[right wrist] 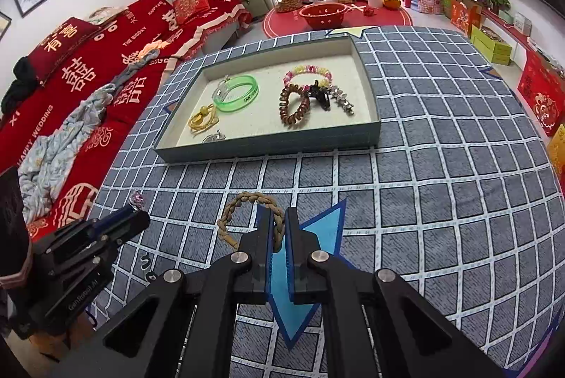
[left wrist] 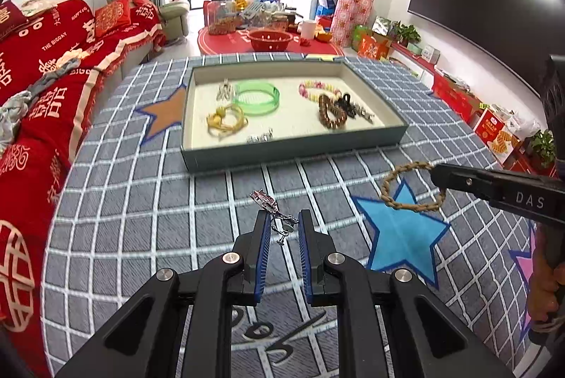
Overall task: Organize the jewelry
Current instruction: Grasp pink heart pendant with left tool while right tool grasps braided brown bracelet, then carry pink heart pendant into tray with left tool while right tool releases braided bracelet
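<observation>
Between the blue pads of the left tool hangs a small silver trinket, a sparkly clip-like piece with a fine chain; the pads stand a little apart, and the trinket lies against the left pad, held above the checked grey-blue cloth that covers the tabletop. Just to its right, the right tool is clamped on a braided tan cord bracelet, its jaws together on one side of the loop while the rest of the loop sticks out to the left of the fingers, raised over a blue star printed on the cloth. Beyond both tools, well apart from them, sits a shallow grey-green tray with a pale lining. On the left side of the tray lie a clear green bangle, a yellow cord piece, a pale clip beside the bangle, and a small silver item near the front wall. On the right side lie a pink and yellow beaded bracelet, a brown beaded bracelet, a black claw clip and a silver piece just beside it. Left of the tabletop runs a sofa under red throws.
</observation>
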### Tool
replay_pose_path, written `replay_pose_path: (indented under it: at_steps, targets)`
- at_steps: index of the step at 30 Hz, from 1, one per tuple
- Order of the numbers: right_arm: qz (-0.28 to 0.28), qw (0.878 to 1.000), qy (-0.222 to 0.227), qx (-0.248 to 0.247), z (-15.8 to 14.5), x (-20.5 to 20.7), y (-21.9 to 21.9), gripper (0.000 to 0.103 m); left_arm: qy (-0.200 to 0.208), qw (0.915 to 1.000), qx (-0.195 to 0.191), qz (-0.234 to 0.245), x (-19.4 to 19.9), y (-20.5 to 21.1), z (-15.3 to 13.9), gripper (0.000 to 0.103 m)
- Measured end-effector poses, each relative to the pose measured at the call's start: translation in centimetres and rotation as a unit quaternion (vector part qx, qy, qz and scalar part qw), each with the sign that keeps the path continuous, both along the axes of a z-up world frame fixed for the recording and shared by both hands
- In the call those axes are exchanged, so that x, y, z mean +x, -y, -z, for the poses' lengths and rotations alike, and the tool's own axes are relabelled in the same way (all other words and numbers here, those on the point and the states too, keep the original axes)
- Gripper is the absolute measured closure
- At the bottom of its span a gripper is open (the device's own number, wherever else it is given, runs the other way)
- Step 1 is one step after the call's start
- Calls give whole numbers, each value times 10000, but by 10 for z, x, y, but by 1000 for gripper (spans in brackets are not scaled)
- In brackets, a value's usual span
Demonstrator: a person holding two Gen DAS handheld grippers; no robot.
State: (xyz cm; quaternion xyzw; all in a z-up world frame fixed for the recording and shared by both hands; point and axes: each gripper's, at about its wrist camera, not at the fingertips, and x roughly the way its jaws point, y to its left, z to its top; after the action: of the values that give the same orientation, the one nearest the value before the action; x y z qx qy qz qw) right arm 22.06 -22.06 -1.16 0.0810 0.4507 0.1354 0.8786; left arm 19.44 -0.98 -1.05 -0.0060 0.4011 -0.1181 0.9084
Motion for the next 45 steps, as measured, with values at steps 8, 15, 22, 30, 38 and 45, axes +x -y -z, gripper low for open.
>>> replay_pose_path:
  at_steps: [8,15,22,30,38,45]
  targets:
    - [234,9995,231,-19,-22,18,5,96,197,9998,-32,-19,28,-13,-18,74]
    - [443,9984,352,-54,-32,55,8,96,180,9998,-4,-3,69,-15,-25,74]
    - [644,9973,328,-136,-25,98,12,96,85,9999,138,39,110,-4,-18,74]
    - [939,9952,268,-105,-12,136,21,96,-88,9997,233,64,151,13,0,74]
    - [1199,9926,204,24,3,170,27,96,-266,9991,329,62,173,26,17,74]
    - [1201,9927,54,-122,24,181,24,96,-400,9984,396,26,180,31,30,74]
